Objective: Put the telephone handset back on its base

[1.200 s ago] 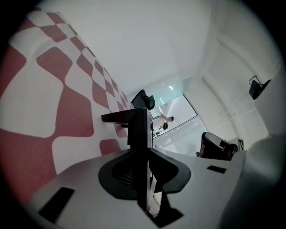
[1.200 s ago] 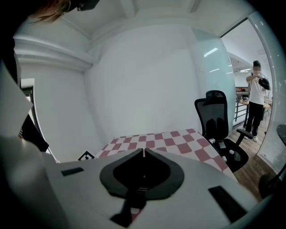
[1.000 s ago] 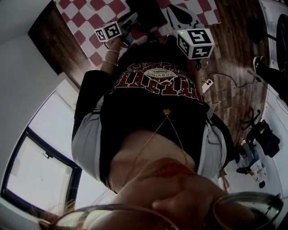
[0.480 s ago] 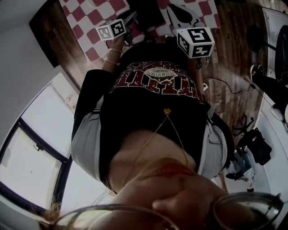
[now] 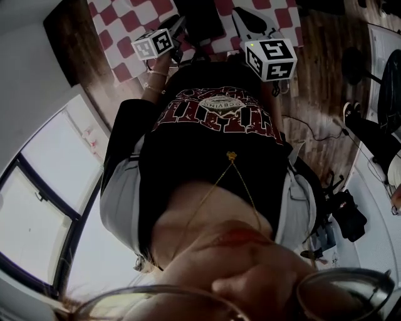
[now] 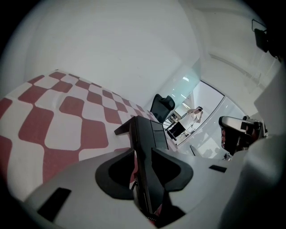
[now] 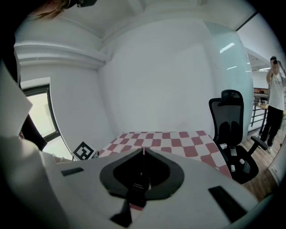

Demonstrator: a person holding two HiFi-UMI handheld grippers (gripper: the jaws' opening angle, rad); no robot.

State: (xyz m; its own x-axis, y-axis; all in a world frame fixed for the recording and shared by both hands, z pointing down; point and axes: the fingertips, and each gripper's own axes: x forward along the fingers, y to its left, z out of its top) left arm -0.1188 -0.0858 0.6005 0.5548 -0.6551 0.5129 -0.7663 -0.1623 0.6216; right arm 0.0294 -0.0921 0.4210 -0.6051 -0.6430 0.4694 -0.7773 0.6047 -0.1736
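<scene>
Below my head, wood floor point(image 5: 319, 75) fills the right side. Red-and-white checked cloth point(image 5: 119, 31) covers the table at top. Black office chair point(image 7: 232, 134) stands just beside the cloth's right edge in the right gripper view. Black phone point(image 5: 202, 17) lies on the cloth, between my two grippers; I can't separate handset from base in any view. Left gripper point(image 6: 142, 154): jaws have just been opening and stand wide apart, with the phone's long black body running up between them. I can't tell if the pads touch it. Right gripper point(image 7: 143, 152): jaws together, tips meeting in a thin seam, nothing between them. It points over the cloth, off to the phone's side.
</scene>
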